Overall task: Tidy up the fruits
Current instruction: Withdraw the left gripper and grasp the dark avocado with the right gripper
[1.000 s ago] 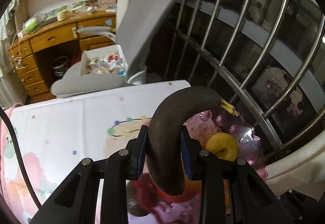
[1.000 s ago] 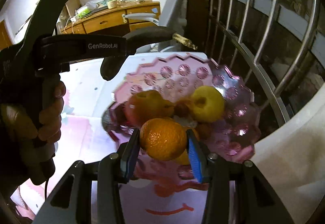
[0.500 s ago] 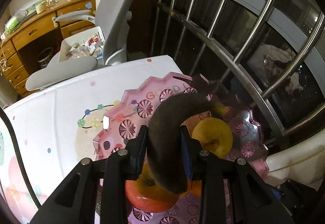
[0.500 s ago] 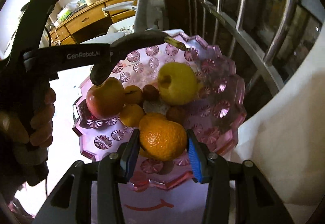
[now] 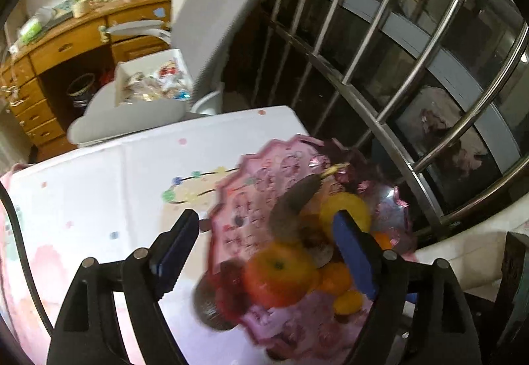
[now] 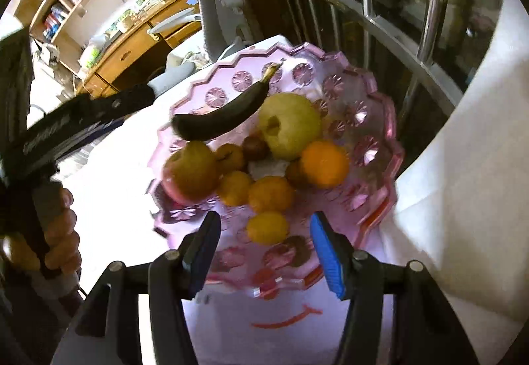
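- Blackened banana point(image 6: 221, 120) lies in the pink scalloped bowl point(image 6: 380, 120), across the back of the other fruit (apples, oranges).
- Orange point(image 6: 324, 163) sits at the bowl's right.
- Left gripper point(image 5: 266, 242): jaws spread, empty.
- Right gripper point(image 6: 264, 249): likewise wide apart, holding nothing.

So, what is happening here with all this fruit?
A person is sorting fruit into a pink bowl with two hand-held grippers. Both the left gripper and the right gripper are open and empty above the bowl. A dark banana and an orange lie in the bowl with the other fruit.
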Action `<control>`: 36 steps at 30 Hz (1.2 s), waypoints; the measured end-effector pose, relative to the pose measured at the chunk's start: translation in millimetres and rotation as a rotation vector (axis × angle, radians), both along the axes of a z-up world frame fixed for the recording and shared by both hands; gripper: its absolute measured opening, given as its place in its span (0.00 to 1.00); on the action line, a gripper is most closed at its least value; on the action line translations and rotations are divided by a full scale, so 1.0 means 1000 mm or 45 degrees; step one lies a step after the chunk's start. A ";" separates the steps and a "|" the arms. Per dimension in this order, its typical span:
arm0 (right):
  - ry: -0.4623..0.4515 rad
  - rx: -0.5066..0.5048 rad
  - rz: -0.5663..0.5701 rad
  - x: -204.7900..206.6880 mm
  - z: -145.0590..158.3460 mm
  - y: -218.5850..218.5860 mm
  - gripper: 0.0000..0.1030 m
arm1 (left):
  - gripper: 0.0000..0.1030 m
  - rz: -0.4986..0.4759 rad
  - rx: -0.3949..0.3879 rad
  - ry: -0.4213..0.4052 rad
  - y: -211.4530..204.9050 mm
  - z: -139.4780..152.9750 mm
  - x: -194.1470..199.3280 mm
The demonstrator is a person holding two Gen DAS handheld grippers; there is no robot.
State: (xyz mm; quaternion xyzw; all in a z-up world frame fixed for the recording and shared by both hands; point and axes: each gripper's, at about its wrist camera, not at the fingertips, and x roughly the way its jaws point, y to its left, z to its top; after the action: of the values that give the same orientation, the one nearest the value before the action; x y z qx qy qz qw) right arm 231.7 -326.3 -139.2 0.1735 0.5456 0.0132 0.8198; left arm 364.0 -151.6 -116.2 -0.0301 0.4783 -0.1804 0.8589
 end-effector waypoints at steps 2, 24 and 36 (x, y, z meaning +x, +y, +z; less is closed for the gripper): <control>0.015 0.054 -0.013 -0.002 0.002 0.004 0.55 | 0.82 0.031 0.020 -0.004 0.015 0.003 -0.007; 0.251 0.497 -0.304 -0.050 -0.035 0.060 0.55 | 0.88 0.032 0.106 0.193 0.120 -0.047 -0.081; 0.232 0.439 -0.478 -0.032 -0.051 0.113 0.55 | 0.89 0.000 0.090 0.360 0.169 -0.079 -0.088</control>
State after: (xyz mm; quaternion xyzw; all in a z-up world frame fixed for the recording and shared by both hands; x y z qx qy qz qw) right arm 200.1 -213.1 -190.4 0.4092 0.5651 -0.0621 0.7137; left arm 275.6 17.1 -194.8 -0.0248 0.6006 -0.1575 0.7835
